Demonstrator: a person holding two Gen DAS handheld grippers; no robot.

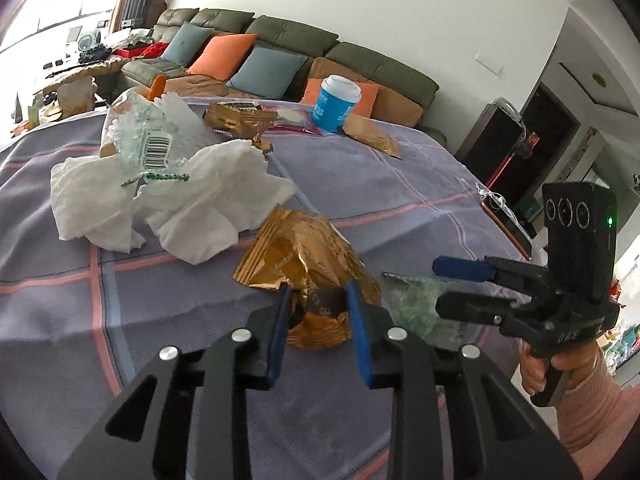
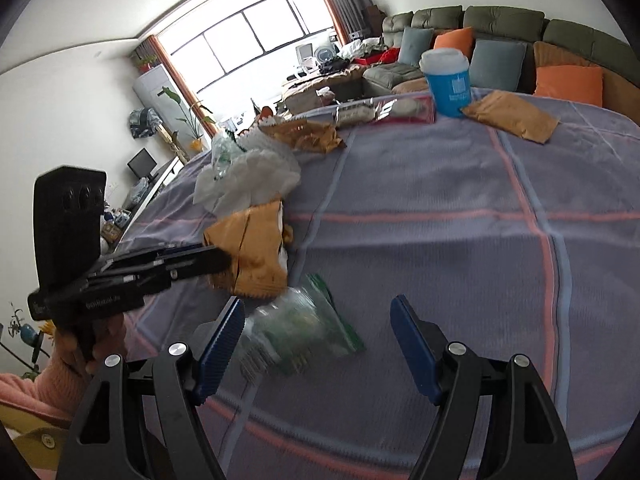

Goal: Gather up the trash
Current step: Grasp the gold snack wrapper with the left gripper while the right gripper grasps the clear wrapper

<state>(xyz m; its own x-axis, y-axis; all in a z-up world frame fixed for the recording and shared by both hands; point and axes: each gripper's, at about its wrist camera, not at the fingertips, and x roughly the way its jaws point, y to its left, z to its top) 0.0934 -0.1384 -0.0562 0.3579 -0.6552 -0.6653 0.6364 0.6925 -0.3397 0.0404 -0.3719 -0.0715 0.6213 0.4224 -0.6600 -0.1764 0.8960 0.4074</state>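
A crumpled gold wrapper [image 1: 304, 256] lies on the purple checked tablecloth [image 1: 400, 192]. My left gripper [image 1: 318, 296] has its jaws closed on the wrapper's near end; it shows from the side in the right wrist view [image 2: 224, 260] with the gold wrapper [image 2: 256, 252]. My right gripper [image 2: 318, 312] is open, its jaws on either side of a clear green plastic wrapper [image 2: 304, 332], apart from it. In the left wrist view the right gripper [image 1: 438, 286] hovers over that green wrapper [image 1: 416, 304]. White tissues [image 1: 172, 200] lie behind.
A clear barcode wrapper [image 1: 148, 140], a gold wrapper [image 1: 236, 118], a red packet [image 1: 292, 118], a blue cup [image 1: 334, 102] and a brown packet [image 1: 372, 134] lie further back. A green sofa [image 1: 304, 46] with cushions stands behind the table.
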